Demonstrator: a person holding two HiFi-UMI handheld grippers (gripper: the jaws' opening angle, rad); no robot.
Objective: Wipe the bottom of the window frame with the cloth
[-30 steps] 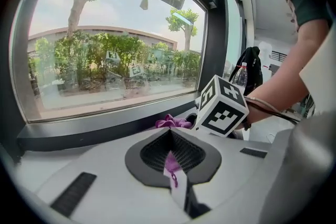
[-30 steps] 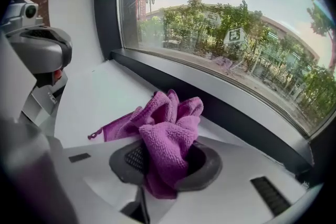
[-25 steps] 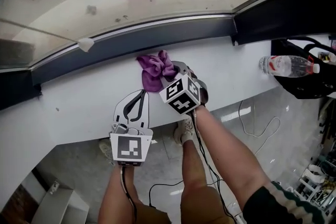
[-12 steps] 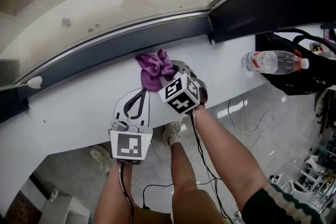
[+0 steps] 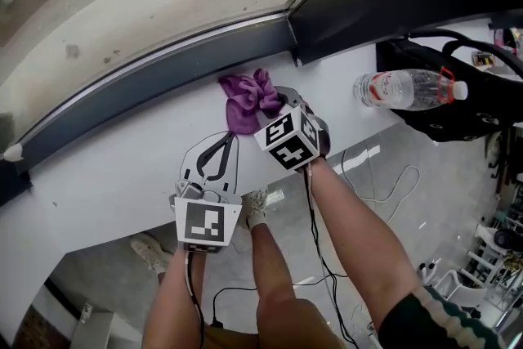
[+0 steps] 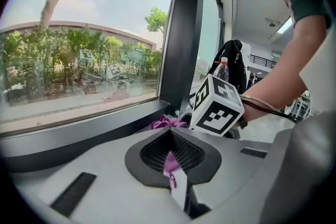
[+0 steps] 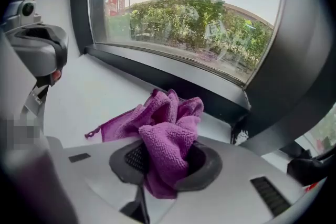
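Tongs nearest of all: left tongs (image 5: 224,145) drawn together with only a thin slit between, clamped on nothing by the look of it. Sliver of purple glimpsed through that slit, probably lying beyond rather than pinched. Held low over the white surface (image 5: 106,167), just beside and a little behind the right tongs (image 7: 165,157).

Right tongs closed firmly on the purple cloth (image 7: 168,128). Bunched wad filling the pads, with loose folds and one tailing corner spilling forward and leftward onto the surface.

Just ahead of the cloth, the dark bottom rail of the window frame (image 5: 163,82). Cloth very near it, close to the corner where rail meets upright. Contact hard to confirm, with a strip of white showing between in the right gripper view.

Off to the right of the right tongs, well apart, a water bottle (image 5: 404,87) lying beside a black bag (image 5: 458,106).

Judged from this: cloth gripped and at the frame, wiping at most barely begun, nearly the whole rail leftward of both tongs left to cover.

Beyond the rail, glass (image 5: 122,4) and a speckled ledge outside.
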